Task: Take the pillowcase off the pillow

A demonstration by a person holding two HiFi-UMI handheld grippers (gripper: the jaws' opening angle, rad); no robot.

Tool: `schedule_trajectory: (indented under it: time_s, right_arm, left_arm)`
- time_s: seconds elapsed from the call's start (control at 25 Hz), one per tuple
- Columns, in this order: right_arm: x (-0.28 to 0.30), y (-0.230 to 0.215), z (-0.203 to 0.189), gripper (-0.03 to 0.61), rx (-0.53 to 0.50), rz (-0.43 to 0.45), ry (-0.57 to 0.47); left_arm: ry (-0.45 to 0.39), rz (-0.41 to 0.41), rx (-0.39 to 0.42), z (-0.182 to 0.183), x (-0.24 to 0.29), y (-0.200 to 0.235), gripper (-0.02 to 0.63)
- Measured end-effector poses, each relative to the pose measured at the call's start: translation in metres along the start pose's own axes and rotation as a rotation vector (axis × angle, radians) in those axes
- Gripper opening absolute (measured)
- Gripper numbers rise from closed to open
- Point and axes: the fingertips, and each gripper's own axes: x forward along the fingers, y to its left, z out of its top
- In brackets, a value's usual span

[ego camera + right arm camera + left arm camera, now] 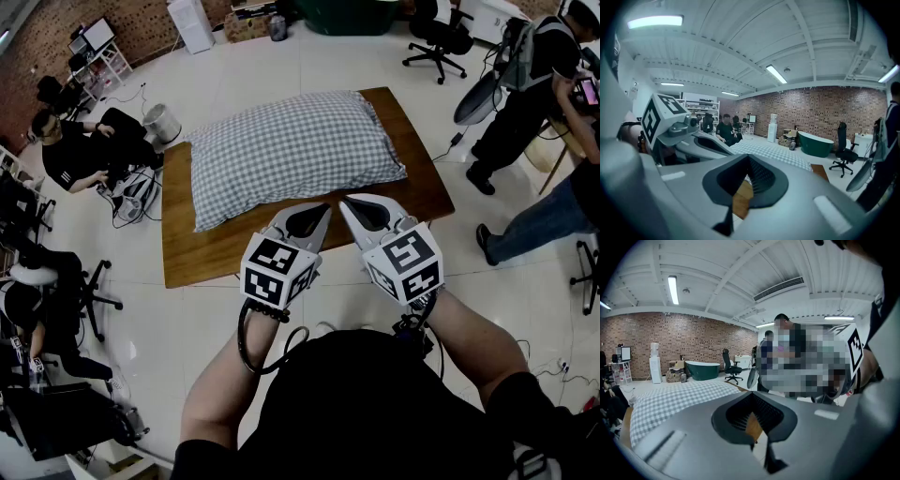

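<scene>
**First inspector:** We record the pillow (295, 155) lying flat on the wooden desk (216, 258). It lies across the far half, with one long edge turned toward us. Are we agreed on the cover?

**Second inspector:** We are. The grey-and-white checked pillowcase (253, 173) covers every part of the pillow that we can see, so it is on, not off.

**First inspector:** And the claws?

**Second inspector:** We find the left claw (314, 217) with its jaws together and nothing gripped. Its own view shows only a strip of desk wood through the hollow behind the tips. The right claw (359, 212) is the same, with jaws together and holding nothing.

**First inspector:** Their position?

**Second inspector:** From the head view we note them side by side, tips angled toward each other, above the near part of the desk. They are near the pillow's near edge but apart from it, and we see neither one touching the cloth. Both point slightly below level, across the pillow toward the far brick wall (825, 110).

**First inspector:** Surroundings?

**Second inspector:** The desk stands on a pale tiled floor (309, 66). We note a seated person (84, 150) left of the desk and a standing person (530, 75) at the far right. A dark green tub (814, 143) stands before the brick wall.
</scene>
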Motion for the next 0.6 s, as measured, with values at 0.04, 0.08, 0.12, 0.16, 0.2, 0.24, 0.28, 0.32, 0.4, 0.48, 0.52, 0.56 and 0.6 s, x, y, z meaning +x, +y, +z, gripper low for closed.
schedule_trajectory:
  time_s: [0.04,0.08,0.12,0.16,0.2,0.24,0.28,0.32,0.4,0.48,0.52,0.56,0.6]
  right_arm:
    - [0.005,0.003,0.003,0.002,-0.001,-0.005,0.003]
    - [0.011,0.005,0.006,0.002,-0.002,-0.010,0.006]
    - [0.015,0.007,0.008,0.002,-0.003,-0.015,0.009]
    - [0.018,0.009,0.010,0.002,-0.004,-0.020,0.013]
    - [0.020,0.010,0.011,0.002,-0.004,-0.026,0.017]
    - [0.021,0.012,0.011,0.002,-0.005,-0.032,0.020]
    - [0.022,0.013,0.011,0.002,-0.005,-0.039,0.024]
    - [0.023,0.014,0.011,0.002,-0.005,-0.046,0.028]
    - [0.024,0.012,0.010,0.002,-0.004,-0.060,0.036]
    - [0.024,0.006,0.007,0.002,-0.001,-0.072,0.045]
    - [0.023,0.001,0.005,0.002,0.001,-0.076,0.049]
    - [0.022,-0.004,0.003,0.002,0.002,-0.080,0.052]
    - [0.020,-0.009,0.000,0.002,0.003,-0.083,0.056]
  left_arm:
    - [0.001,-0.001,0.001,0.001,-0.004,0.006,0.005]
    - [0.003,-0.003,0.002,0.001,-0.008,0.012,0.004]
    - [0.006,-0.006,0.004,0.001,-0.012,0.017,0.005]
    - [0.009,-0.009,0.007,0.001,-0.015,0.020,0.005]
    - [0.011,-0.014,0.011,0.000,-0.018,0.022,0.005]
    - [0.012,-0.018,0.013,-0.001,-0.020,0.023,0.005]
    - [0.013,-0.021,0.014,-0.002,-0.023,0.025,0.005]
    - [0.013,-0.025,0.014,-0.003,-0.025,0.026,0.005]
    - [0.013,-0.033,0.016,-0.005,-0.026,0.028,0.005]
    - [0.014,-0.041,0.019,-0.006,-0.025,0.028,0.005]
    - [0.014,-0.044,0.019,-0.007,-0.022,0.028,0.005]
    - [0.015,-0.046,0.018,-0.007,-0.018,0.027,0.005]
    - [0.015,-0.049,0.019,-0.007,-0.014,0.026,0.005]
